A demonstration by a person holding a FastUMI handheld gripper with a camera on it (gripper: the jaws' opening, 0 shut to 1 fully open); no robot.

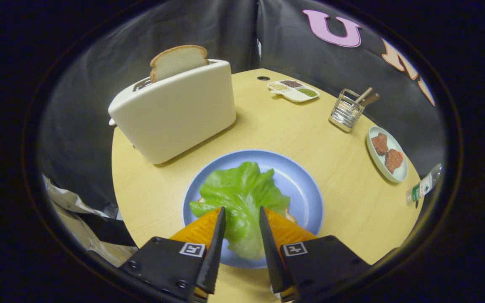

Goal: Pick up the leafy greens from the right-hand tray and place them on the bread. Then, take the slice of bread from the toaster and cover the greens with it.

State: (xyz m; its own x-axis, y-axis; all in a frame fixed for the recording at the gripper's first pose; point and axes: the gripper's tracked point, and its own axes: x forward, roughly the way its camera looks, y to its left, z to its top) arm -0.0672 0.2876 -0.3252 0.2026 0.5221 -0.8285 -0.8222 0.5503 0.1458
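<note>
A green lettuce leaf (239, 193) lies spread over a slice of bread (291, 217) on the blue plate (303, 185); only slivers of that bread's edge peek out from under the leaf. My gripper (241, 209) hovers over the near part of the leaf with its fingers apart, a strip of leaf showing in the gap and neither finger visibly pressing on it. Beyond the plate to the left stands a white toaster (175, 113), and a slice of bread (178, 61) sticks up out of its slot.
A white divided dish (294, 90) of seeds sits at the table's far side. A wire holder (347, 110) with utensils stands right of it. Nearer on the right are a pale plate (398, 173) with two brown patties and a bottle (423, 185) at the table's edge.
</note>
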